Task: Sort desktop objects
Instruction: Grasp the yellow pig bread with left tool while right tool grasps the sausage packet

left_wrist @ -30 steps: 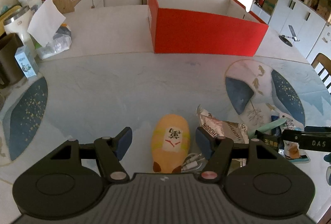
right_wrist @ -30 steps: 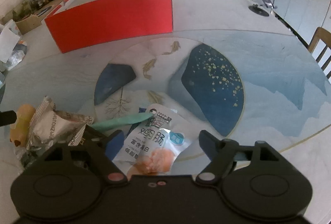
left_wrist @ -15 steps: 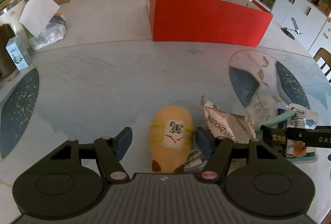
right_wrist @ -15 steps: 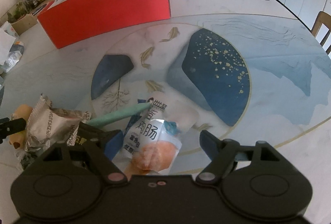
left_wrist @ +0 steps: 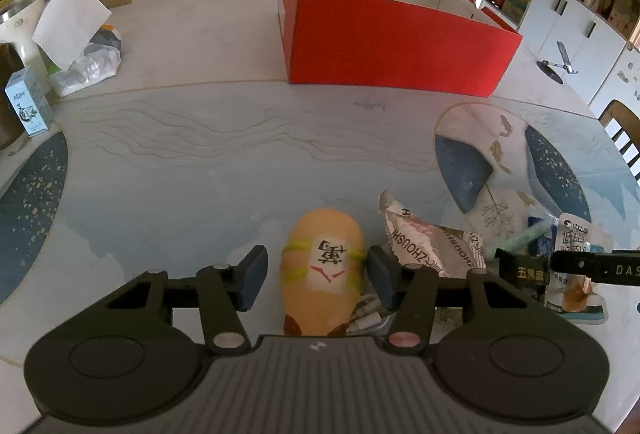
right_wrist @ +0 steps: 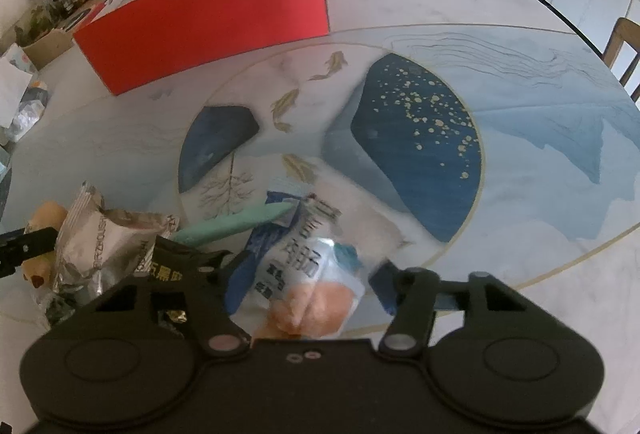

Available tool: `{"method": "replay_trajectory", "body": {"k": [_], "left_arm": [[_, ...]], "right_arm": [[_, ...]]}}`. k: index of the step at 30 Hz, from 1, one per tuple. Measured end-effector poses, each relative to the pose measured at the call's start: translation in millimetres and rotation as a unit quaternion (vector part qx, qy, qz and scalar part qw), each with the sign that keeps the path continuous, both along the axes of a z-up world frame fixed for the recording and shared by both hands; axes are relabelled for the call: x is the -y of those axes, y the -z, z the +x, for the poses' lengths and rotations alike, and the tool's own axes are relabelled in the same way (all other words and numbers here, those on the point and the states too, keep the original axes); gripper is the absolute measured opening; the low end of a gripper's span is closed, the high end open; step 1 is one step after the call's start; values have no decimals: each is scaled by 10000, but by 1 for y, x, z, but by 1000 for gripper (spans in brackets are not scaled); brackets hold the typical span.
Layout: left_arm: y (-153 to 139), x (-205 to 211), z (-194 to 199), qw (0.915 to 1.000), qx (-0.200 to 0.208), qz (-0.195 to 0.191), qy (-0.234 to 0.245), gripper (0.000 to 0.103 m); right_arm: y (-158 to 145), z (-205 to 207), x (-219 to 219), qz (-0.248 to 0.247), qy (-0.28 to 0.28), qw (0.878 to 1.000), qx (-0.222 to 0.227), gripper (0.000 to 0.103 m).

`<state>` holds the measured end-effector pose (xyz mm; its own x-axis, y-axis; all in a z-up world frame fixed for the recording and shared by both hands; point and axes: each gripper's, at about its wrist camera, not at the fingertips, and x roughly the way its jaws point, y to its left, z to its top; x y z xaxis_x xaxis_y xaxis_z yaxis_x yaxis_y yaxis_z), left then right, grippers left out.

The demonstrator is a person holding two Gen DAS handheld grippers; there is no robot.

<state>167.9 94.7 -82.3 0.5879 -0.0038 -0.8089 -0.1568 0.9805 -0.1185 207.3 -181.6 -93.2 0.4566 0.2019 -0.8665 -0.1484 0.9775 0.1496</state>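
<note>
An orange plush toy [left_wrist: 324,266] with a white label lies between the fingers of my left gripper [left_wrist: 316,274]. The jaws are closing: the right pad touches the toy and a small gap shows at the left pad. My right gripper [right_wrist: 310,282] is closing on a white and blue snack pouch [right_wrist: 304,274], which is blurred and buckling between the pads. To the pouch's left lie a green stick [right_wrist: 236,226], a black packet [right_wrist: 168,270] and a silver snack bag [right_wrist: 108,246]. The open red box [left_wrist: 392,45] stands at the far side of the table.
A white cable [left_wrist: 368,318] lies under the toy's near end. A tissue pack [left_wrist: 76,33] and a small carton [left_wrist: 28,101] sit at the far left. A phone stand [left_wrist: 556,65] is at the far right, and a chair [left_wrist: 620,129] stands by the table's right edge.
Both grippers' jaws have narrowed. The left pads have come in beside the toy. The right pads have reached the pouch's edges, and the pouch has bowed upward.
</note>
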Motion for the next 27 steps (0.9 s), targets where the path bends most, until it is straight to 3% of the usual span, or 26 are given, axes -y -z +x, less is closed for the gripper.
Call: {"method": "replay_trajectory", "body": {"k": [13, 20, 27], "left_arm": [[0, 1, 1, 9999, -33, -132, -44, 42], [-3, -3, -3, 9998, -18, -165, -125, 41], [-11, -2, -7, 9997, 91, -198, -132, 41]], "right_arm": [[-8, -3, 11, 95, 90, 9999, 61, 38], [-16, -7, 13, 121, 99, 9997, 176, 34], [-26, -9, 18, 176, 101, 9992, 353, 22]]}}
